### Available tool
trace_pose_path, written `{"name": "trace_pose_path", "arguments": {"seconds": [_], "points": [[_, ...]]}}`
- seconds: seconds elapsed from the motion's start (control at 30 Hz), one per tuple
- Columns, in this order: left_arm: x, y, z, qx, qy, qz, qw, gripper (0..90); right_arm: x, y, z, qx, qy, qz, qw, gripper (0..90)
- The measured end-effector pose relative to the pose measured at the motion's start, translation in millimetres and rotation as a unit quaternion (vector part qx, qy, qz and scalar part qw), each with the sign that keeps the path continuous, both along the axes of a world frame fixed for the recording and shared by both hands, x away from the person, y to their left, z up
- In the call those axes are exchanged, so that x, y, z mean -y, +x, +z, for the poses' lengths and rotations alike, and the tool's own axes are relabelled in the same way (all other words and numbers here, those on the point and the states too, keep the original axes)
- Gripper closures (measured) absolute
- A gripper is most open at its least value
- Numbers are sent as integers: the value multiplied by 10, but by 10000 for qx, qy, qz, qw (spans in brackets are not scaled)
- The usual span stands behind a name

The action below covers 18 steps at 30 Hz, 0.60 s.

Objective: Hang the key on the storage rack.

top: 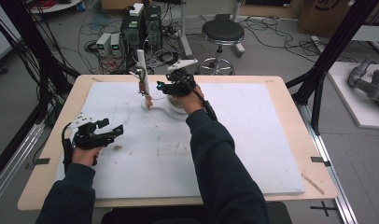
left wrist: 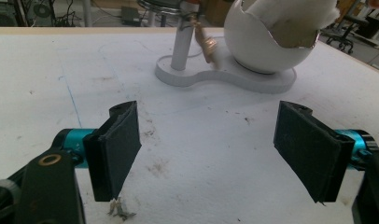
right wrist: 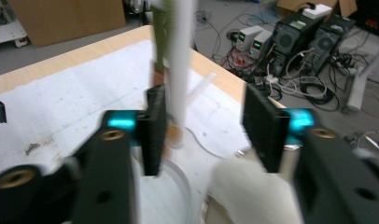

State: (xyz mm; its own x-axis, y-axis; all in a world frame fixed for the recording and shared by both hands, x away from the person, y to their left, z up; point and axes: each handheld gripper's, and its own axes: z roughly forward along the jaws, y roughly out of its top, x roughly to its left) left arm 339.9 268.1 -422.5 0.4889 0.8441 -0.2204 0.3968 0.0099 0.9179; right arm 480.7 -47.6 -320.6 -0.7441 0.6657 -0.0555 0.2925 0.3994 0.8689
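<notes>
The white stand (top: 156,105) is seen near the far middle of the white board (top: 253,154) in the high view; an upright post (top: 141,60) rises from its left end, and a brown-tipped tool (top: 144,88) hangs slanted beside the post. The right gripper (top: 166,87) is held over the stand's round end, just beside the post; the left gripper (top: 114,130) is held low over the board's left part, well apart from the stand.

In the left gripper view, detail lost from above is supplied: a white egg-shaped bowl (left wrist: 262,42) with a broken-looking rim sits on the stand's round end, and white wadding (left wrist: 295,14) is seen inside it; what lies beneath the wadding cannot be told. The left gripper's (left wrist: 206,144) jaws are released and wide apart, with bare board between them; small debris (left wrist: 120,207) lies by the left jaw.

In the right gripper view the picture is blurred; the right gripper's (right wrist: 204,128) jaws are parted, and the post (right wrist: 180,70) stands between them, close against one pad but not clamped; the wadding (right wrist: 243,191) appears below.
</notes>
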Motion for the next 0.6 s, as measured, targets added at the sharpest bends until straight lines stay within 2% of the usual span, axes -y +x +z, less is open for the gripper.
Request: {"name": "trace_pose_path", "arguments": {"seconds": [0.03,0.07,0.1,0.13,0.23,0.27,0.3,0.37,0.4,0.43,0.47,0.5,0.53,0.57,0.6], "points": [[-1,-1,2,2,-11,-19,10000,227,0,0,0,0,0,0,10000,491],[0,0,1,-3,4,-29,10000,230,116,9,26,-90,49,-69,9999,454],[0,0,1,-3,4,-29,10000,230,116,9,26,-90,49,-69,9999,454],[6,1,0,-9,10,-33,10000,230,232,20,49,-149,91,-125,9998,403],[7,-1,3,3,15,-39,10000,230,347,-3,54,-57,198,-144,9997,390],[9,-1,1,8,-6,-40,10000,230,470,-28,30,43,303,-55,9995,350],[9,-1,1,8,-6,-40,10000,230,470,-28,30,43,303,-55,9995,350],[9,1,0,1,-18,-54,10000,230,591,-50,-6,-17,414,-26,9991,307],[14,0,0,14,-42,-71,10000,230,710,-76,-37,-67,364,-2,9993,294],[14,0,0,14,-42,-71,10000,230,710,-76,-37,-67,364,-2,9993,294],[16,0,1,24,-44,-98,9999,230,833,-112,-65,-82,297,-8,9995,278],[16,0,1,24,-44,-98,9999,230,833,-112,-65,-82,297,-8,9995,278],[18,2,1,24,-57,-102,9999,230,969,-156,-105,-96,379,-20,9992,261],[18,2,1,24,-57,-102,9999,230,969,-156,-105,-96,379,-20,9992,261],[19,4,-1,24,-76,-92,9999,230,1087,-175,-131,-277,293,-86,9992,219]]}}
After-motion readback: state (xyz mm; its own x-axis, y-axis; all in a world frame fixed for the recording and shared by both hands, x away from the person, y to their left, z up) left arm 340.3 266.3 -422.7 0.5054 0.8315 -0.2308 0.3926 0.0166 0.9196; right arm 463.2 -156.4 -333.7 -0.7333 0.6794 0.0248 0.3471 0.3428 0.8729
